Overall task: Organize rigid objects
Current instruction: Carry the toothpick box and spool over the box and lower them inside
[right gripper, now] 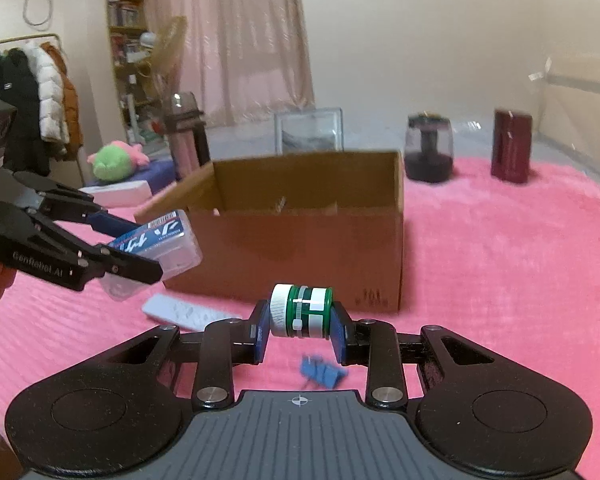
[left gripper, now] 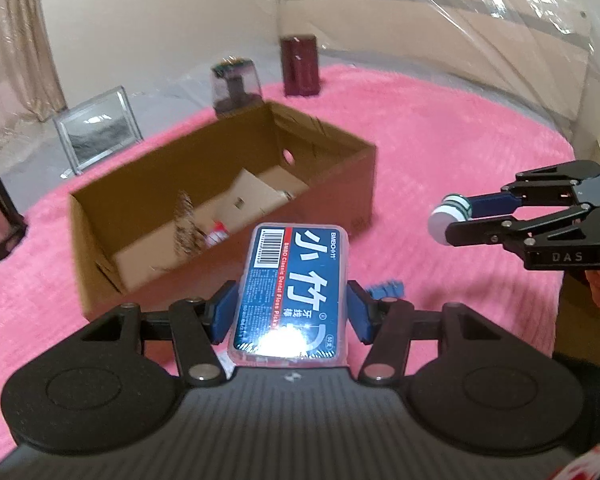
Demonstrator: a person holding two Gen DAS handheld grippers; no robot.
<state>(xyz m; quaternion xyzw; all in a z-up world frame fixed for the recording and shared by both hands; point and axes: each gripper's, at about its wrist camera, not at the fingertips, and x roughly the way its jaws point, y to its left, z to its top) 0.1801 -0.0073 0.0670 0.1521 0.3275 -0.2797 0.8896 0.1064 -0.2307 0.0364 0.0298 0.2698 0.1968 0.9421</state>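
Left wrist view: left gripper (left gripper: pixel 292 314) clamped on floss-pick box (left gripper: pixel 294 292), right gripper (right gripper: pixel 300 330) clamped on green jar (right gripper: pixel 302 311), both held off pink bed (right gripper: pixel 500 260) short of cardboard box (right gripper: pixel 300 236), prob. for dropping in.

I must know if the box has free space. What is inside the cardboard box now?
Inside the cardboard box lie folded cardboard pieces, a small red-and-white item and something blurred. The near wall hides its nearest floor.

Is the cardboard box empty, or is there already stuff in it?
Not empty. The open cardboard box already holds a few items on its floor, seen from the left wrist; they are too blurred to name.
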